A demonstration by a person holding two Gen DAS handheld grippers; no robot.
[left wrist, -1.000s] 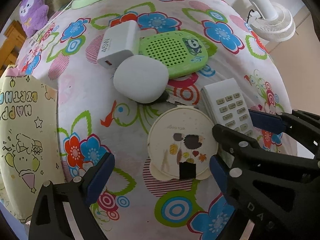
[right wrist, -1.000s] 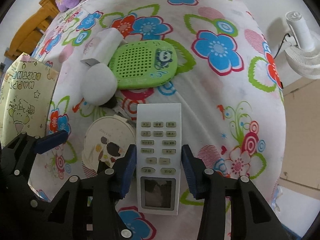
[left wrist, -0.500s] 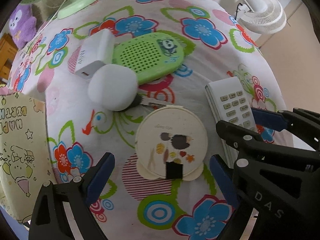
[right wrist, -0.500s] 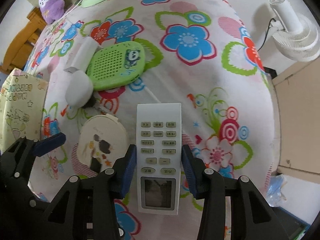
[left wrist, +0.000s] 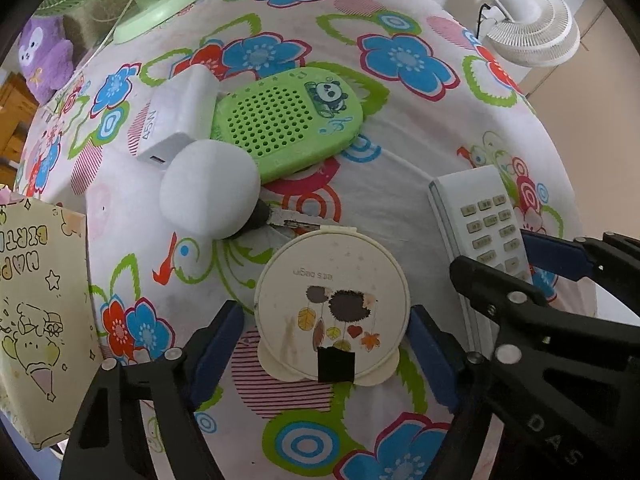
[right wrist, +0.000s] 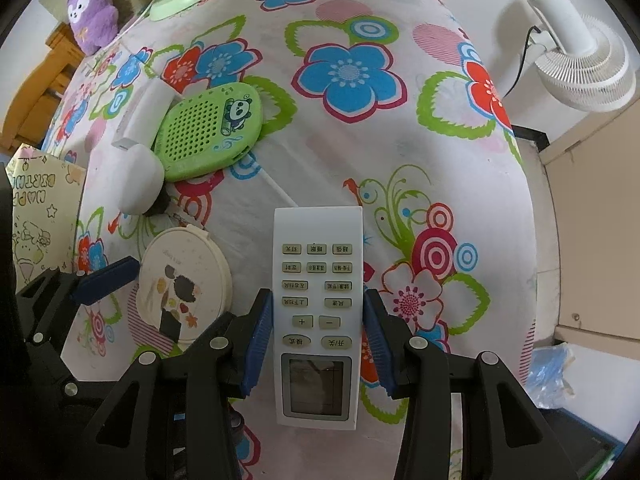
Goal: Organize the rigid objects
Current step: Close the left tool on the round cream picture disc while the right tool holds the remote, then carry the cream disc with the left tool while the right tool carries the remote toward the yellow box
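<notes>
Left tool (left wrist: 326, 354) nearer round case (left wrist: 332, 306)

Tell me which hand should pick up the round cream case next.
Left. The left gripper already straddles the round case, its fingers closing on either side, not yet pressing. The right gripper is busy, shut on the remote.

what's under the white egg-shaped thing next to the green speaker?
A dark rounded piece pokes out from beneath the white egg-shaped thing, joined to a thin metal strip that runs toward the round compact. What the covered part of it looks like cannot be seen.
</notes>
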